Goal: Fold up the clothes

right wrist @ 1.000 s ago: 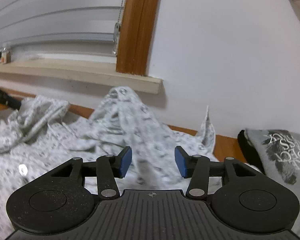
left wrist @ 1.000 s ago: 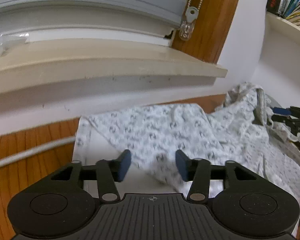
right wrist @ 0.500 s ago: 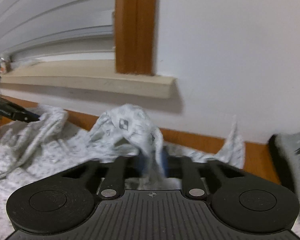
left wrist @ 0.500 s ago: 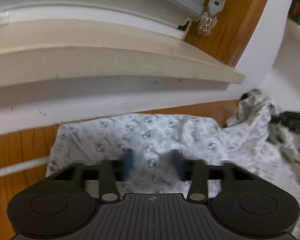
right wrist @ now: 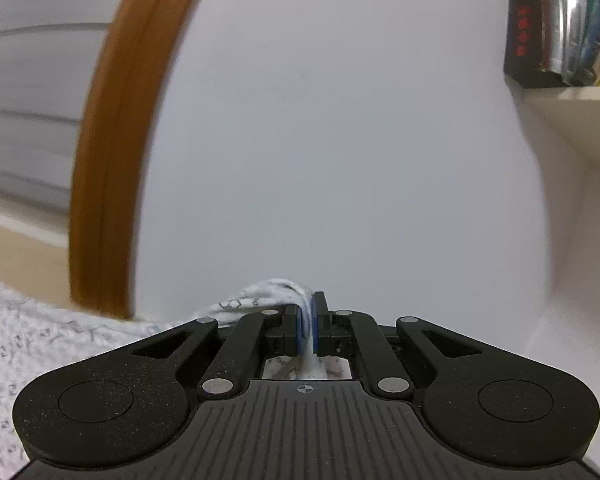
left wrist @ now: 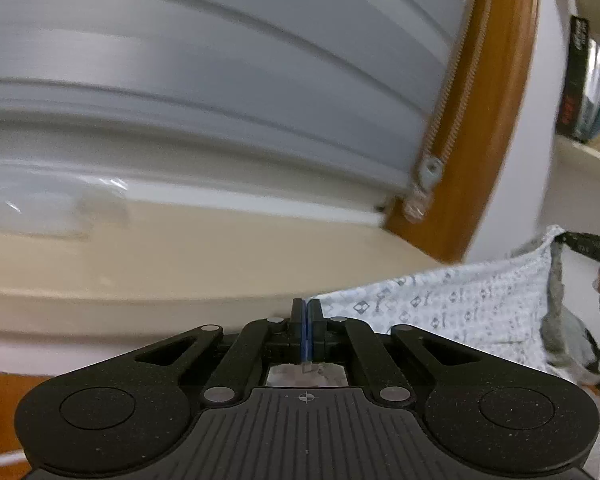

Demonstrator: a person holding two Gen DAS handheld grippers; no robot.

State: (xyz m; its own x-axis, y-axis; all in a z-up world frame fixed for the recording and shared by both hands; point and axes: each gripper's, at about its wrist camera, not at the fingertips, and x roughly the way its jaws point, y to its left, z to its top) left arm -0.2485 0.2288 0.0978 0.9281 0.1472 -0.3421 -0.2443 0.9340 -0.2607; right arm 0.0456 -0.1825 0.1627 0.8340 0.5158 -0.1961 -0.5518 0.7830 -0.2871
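I have the shirt [left wrist: 452,312] pinched at two points — left gripper [left wrist: 305,334] clamped thin on an edge, I think, right gripper [right wrist: 309,330] on a bunched fold. Garment hangs between. Lift step; next, spread it taut.

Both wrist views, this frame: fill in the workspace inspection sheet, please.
Surface: hidden; only a wood strip at lower left.
Job's things: patterned garment stretched between both grippers.
Clutter: clear plastic on the windowsill.
Grippers: left gripper shut on the garment's edge; right gripper shut on bunched fabric.
Cables: white cord, lower left.
Surroundings: closed blind, bead chain, wooden frame, books on a shelf.
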